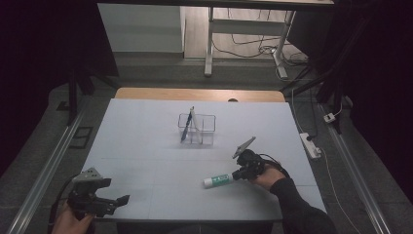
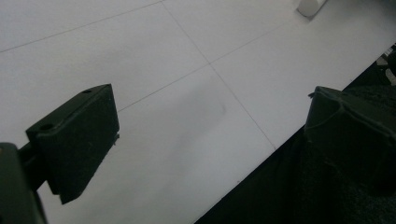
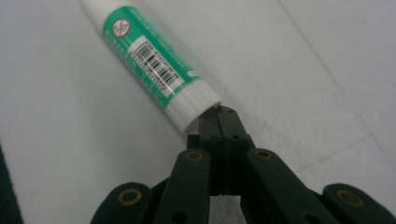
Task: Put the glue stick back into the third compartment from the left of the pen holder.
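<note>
A white sheet-covered wooden table point(image 1: 146, 92) stands in a dim room. Beyond it, a white metal desk frame point(image 1: 209, 53) rises from grey floor strewn with black cables point(image 1: 248, 48).

Closed hand-held gripper point(image 3: 219, 112) against glue stick point(image 3: 149, 60)

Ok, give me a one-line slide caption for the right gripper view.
Shut right hand-held gripper with its jaw tips at the white end of a green-labelled glue stick lying on the white table.

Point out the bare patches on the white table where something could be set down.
The widest free patch lies between the left tongs and the glue stick. The far left of the white table, beside the clear organizer, is also bare. It is crowded near the glue stick, where the shut right tongs meet its end.
</note>
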